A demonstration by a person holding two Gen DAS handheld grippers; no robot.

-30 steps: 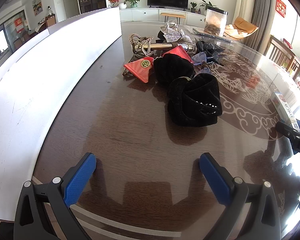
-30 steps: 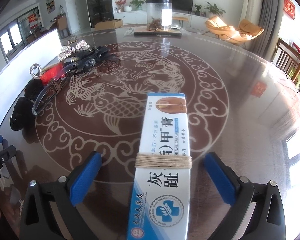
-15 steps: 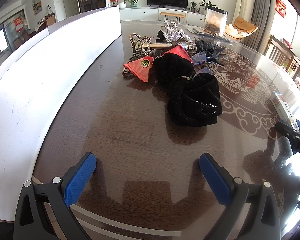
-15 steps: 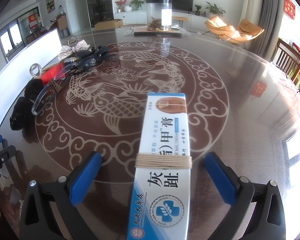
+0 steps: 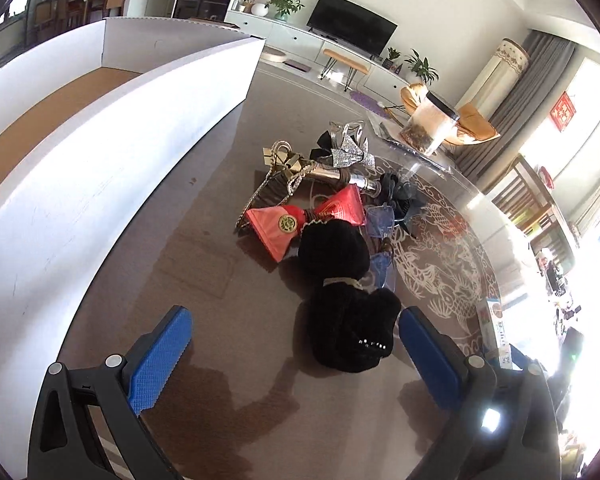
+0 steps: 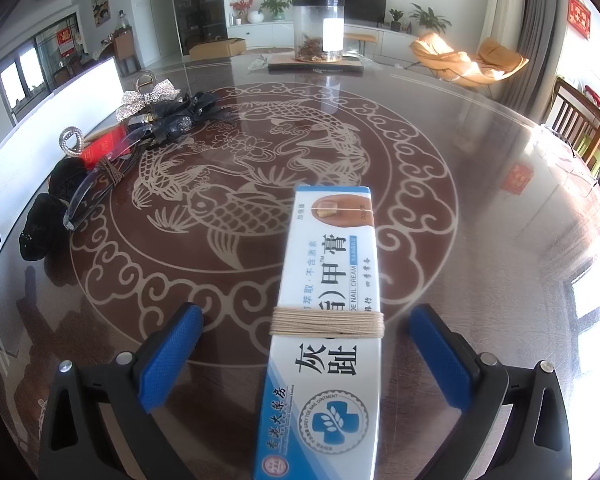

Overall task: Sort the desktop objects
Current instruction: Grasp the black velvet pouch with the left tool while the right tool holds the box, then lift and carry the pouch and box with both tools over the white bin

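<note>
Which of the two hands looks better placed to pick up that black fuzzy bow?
Left. The left gripper is open with the black bow just ahead between its fingers. The right gripper straddles the cream box, far from the bow.

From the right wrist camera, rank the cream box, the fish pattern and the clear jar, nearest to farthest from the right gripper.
1. Cream box: between the open fingers of the right gripper.
2. Fish pattern: table centre, beyond the box.
3. Clear jar: far edge, straight ahead.
</note>
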